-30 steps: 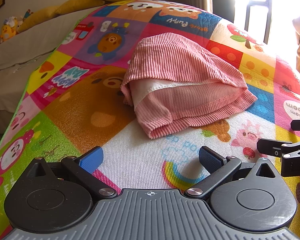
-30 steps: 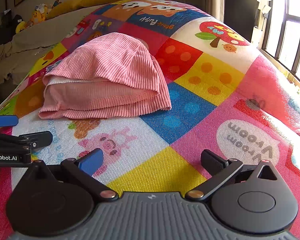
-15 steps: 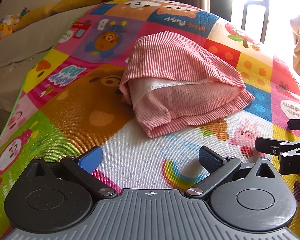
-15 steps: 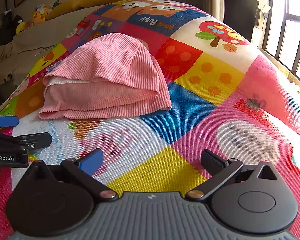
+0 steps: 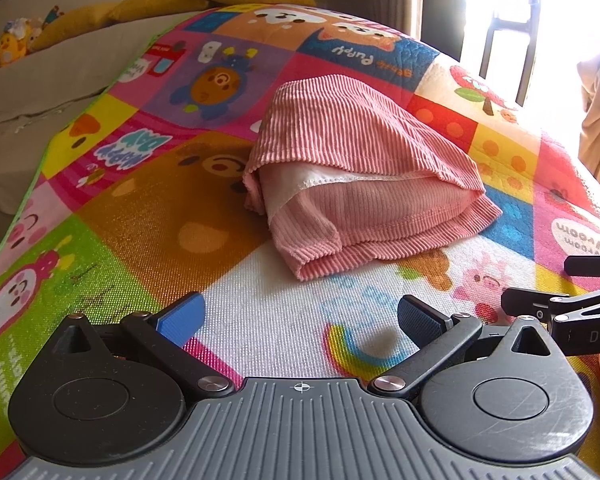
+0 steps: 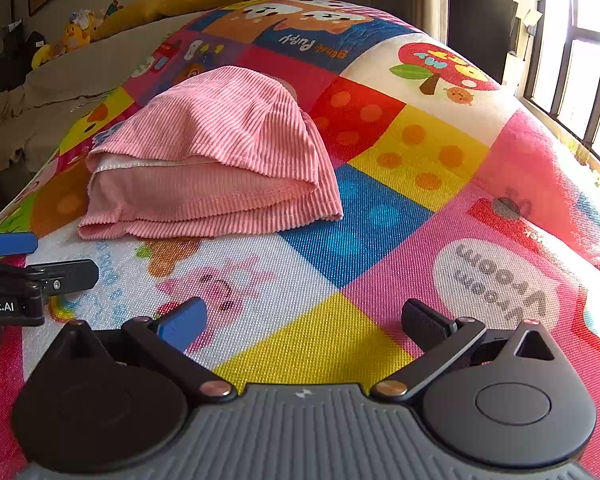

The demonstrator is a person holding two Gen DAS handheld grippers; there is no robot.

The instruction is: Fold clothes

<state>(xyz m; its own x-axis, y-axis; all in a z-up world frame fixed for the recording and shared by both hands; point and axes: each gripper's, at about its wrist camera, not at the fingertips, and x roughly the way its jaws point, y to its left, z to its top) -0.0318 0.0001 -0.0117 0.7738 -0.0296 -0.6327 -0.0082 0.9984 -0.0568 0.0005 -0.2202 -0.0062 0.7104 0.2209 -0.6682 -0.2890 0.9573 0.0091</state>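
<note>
You have one pink ribbed garment [image 5: 364, 176] folded into a puffy bundle, white inner hem showing at its near-left opening, lying mid-mat, its layered edges facing you.

Pink ribbed garment [image 6: 212, 160] sits folded in a puffy bundle on the colorful cartoon play mat [image 6: 412, 152]. Right gripper [image 6: 304, 320] hovers wide open and empty near it, with the left gripper [image 6: 36, 260] poking in from the left edge, also spread apart.
</note>
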